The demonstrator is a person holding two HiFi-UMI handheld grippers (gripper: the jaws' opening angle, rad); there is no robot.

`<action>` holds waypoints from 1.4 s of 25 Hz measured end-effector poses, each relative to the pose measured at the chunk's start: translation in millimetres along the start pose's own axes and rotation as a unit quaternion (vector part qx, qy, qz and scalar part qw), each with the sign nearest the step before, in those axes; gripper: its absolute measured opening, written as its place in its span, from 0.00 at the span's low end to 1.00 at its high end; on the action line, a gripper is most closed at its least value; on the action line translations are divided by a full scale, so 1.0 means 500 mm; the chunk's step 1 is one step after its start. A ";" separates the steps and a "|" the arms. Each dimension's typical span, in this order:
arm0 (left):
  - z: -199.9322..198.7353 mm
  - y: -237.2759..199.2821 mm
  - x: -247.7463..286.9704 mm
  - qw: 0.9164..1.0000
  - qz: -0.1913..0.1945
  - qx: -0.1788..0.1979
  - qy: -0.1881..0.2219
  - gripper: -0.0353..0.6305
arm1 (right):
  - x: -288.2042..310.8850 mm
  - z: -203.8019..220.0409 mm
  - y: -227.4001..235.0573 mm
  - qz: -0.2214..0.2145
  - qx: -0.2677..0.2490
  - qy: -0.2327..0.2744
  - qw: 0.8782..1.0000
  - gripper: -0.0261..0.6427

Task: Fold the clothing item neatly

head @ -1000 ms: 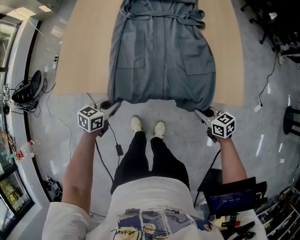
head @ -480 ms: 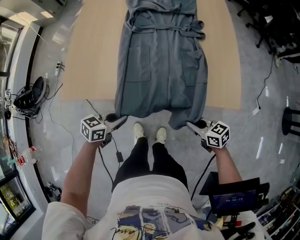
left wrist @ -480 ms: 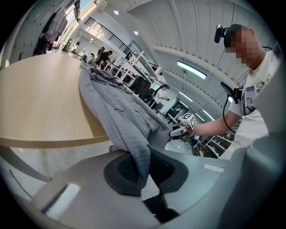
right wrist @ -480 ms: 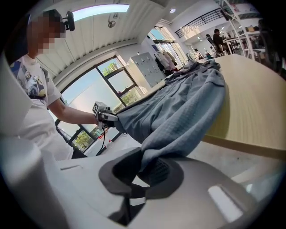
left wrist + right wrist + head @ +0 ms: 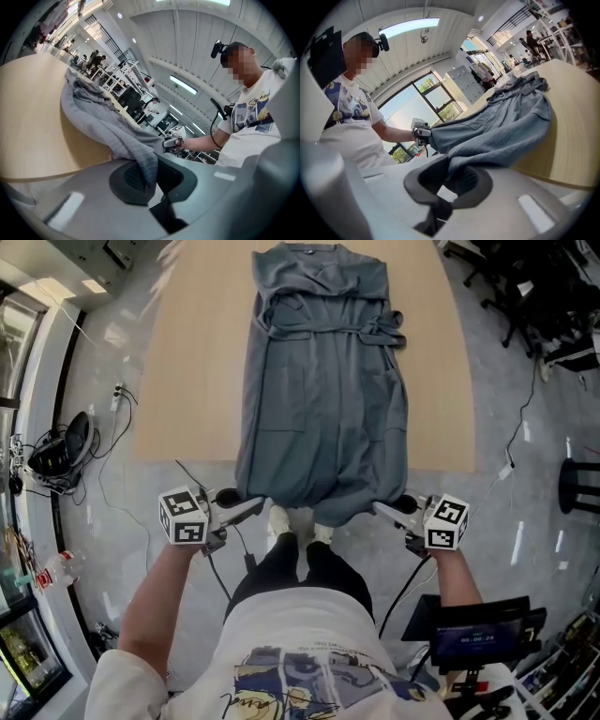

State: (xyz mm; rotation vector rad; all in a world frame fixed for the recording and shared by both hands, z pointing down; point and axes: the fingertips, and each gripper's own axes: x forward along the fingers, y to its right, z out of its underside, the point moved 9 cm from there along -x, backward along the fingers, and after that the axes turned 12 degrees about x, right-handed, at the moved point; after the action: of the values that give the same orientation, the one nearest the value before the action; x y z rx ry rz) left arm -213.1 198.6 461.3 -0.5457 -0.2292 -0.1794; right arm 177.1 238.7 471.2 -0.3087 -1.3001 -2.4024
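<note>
A long grey-blue robe (image 5: 323,381) with a tied belt and two patch pockets lies lengthwise on the light wooden table (image 5: 187,362); its hem hangs off the near edge. My left gripper (image 5: 258,507) is shut on the hem's left corner (image 5: 140,159). My right gripper (image 5: 382,510) is shut on the hem's right corner (image 5: 461,171). Both corners are lifted above the floor, with the hem stretched between them. In the left gripper view the right gripper (image 5: 171,142) shows across the cloth; in the right gripper view the left gripper (image 5: 423,133) shows likewise.
The person stands at the table's near edge, shoes (image 5: 298,519) just under the hem. Cables and a black bag (image 5: 61,437) lie on the floor at left. A cable (image 5: 525,418) runs on the right. Dark equipment (image 5: 553,296) sits at the far right.
Both grippers have risen and drawn toward the person, lifting the hem's corners. The hem now hangs over the shoes, and more of the robe's collar end shows on the table.
</note>
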 end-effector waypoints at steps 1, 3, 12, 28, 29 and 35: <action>-0.016 0.000 -0.001 1.000 0.008 0.004 0.009 0.09 | -0.005 -0.017 -0.004 -0.004 -0.001 0.010 1.000 0.07; -0.049 -0.002 -0.001 0.999 0.022 0.013 0.024 0.09 | -0.017 -0.051 -0.012 -0.009 -0.007 0.030 0.999 0.07; -0.201 -0.027 -0.040 0.991 0.055 0.056 0.110 0.09 | -0.036 -0.209 -0.054 -0.005 -0.070 0.100 0.992 0.07; -0.441 -0.161 0.004 0.983 0.000 0.117 0.141 0.09 | -0.054 -0.499 0.027 -0.026 -0.150 0.109 0.982 0.07; -0.455 -0.174 0.007 0.983 -0.003 0.119 0.142 0.09 | -0.055 -0.520 0.036 -0.025 -0.154 0.107 0.982 0.07; -0.523 -0.250 0.023 0.980 -0.032 0.127 0.148 0.09 | -0.050 -0.632 0.093 -0.027 -0.174 0.097 0.980 0.07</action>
State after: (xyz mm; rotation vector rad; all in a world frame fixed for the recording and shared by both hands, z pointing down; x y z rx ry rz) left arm -187.1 -46.5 308.8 -0.2528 0.0217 -0.2867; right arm 217.2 -43.3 325.0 -0.1314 -0.8107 -2.6258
